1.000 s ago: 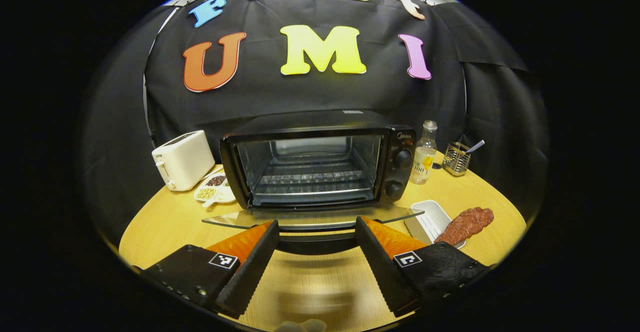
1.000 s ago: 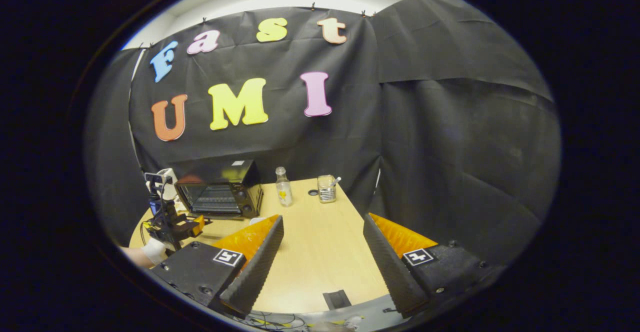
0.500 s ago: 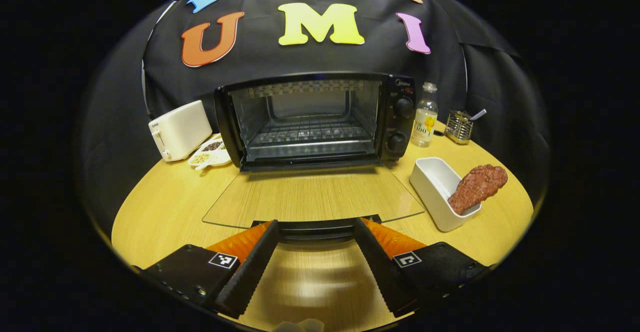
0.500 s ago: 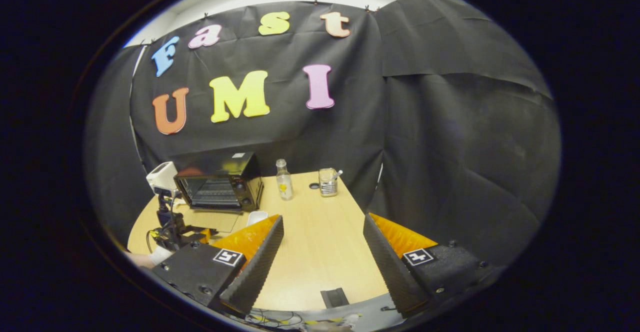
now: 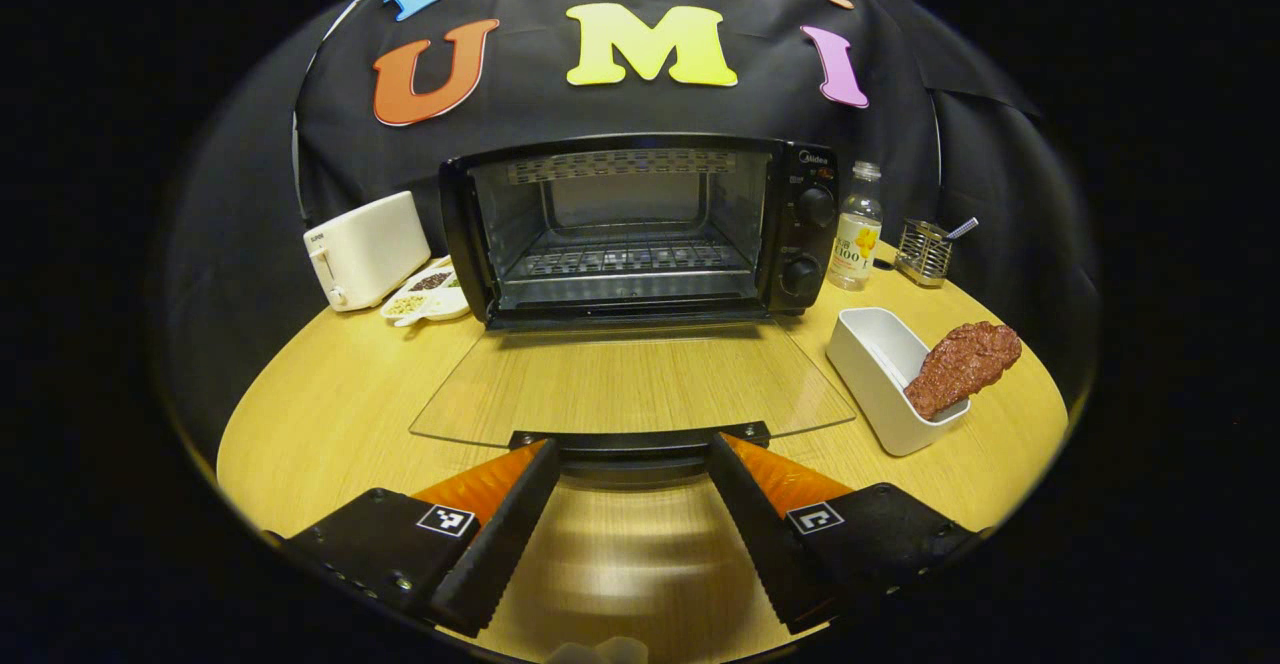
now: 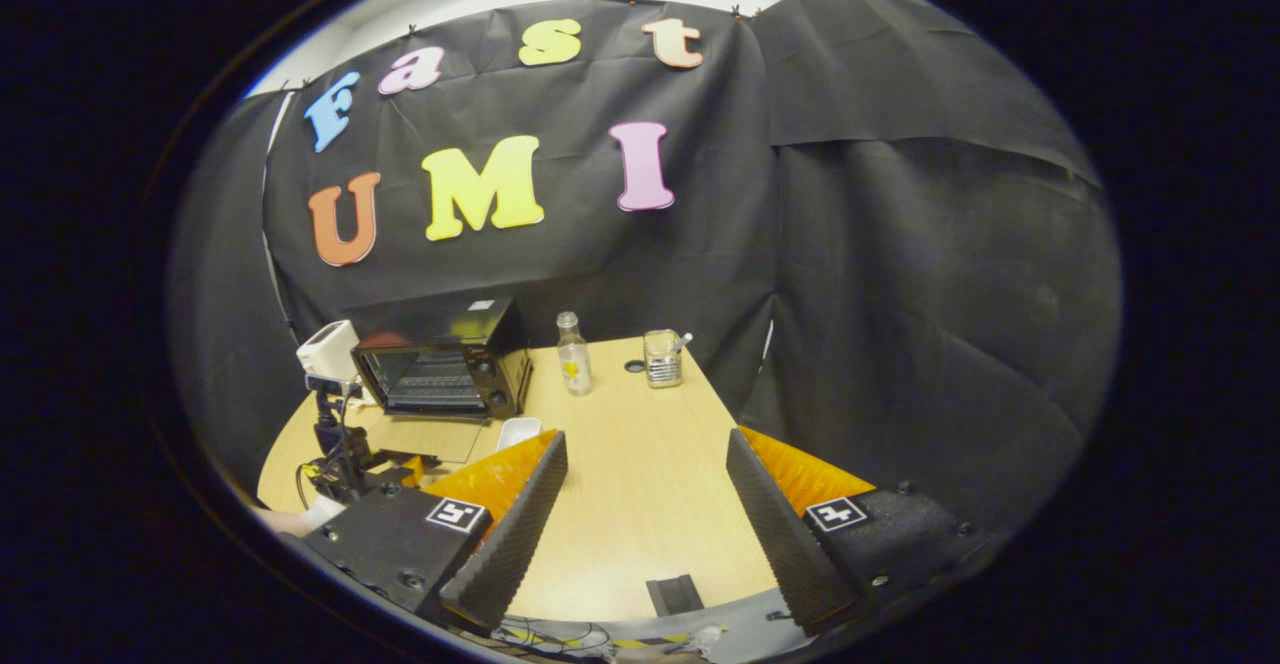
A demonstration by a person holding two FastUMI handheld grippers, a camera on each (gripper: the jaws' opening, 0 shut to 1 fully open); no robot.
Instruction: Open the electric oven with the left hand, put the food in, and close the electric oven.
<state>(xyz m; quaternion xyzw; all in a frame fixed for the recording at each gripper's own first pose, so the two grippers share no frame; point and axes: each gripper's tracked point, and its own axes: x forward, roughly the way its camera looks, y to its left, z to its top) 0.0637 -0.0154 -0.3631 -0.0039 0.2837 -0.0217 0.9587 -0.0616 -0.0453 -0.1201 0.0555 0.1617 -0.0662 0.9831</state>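
Oven (image 5: 640, 229): one, at back of table (image 5: 330, 394); cavity open, one wire rack (image 5: 630, 259) inside, two knobs (image 5: 812, 206) on right panel.
Door (image 5: 630, 384): one glass pane, folded down flat; handle (image 5: 640, 441) at near edge, between left gripper (image 5: 632, 504) fingers.
Left gripper: jaws spread wide, either side of handle; contact with handle not clear.
Food (image 5: 962, 366): one brown piece, propped in one white tray (image 5: 870, 369), right of door, outside oven.
Right gripper (image 6: 645, 519): jaws apart, holding nothing, over near table edge, well away from oven.
Other items: one toaster (image 5: 365, 249), one dish (image 5: 428, 292) of grains, one bottle (image 5: 858, 239), one wire holder (image 5: 922, 254).
Change since a second ago: door lower, then edge-on at mid-swing, now flat; tray and food seen more from above; right gripper barely shifted.
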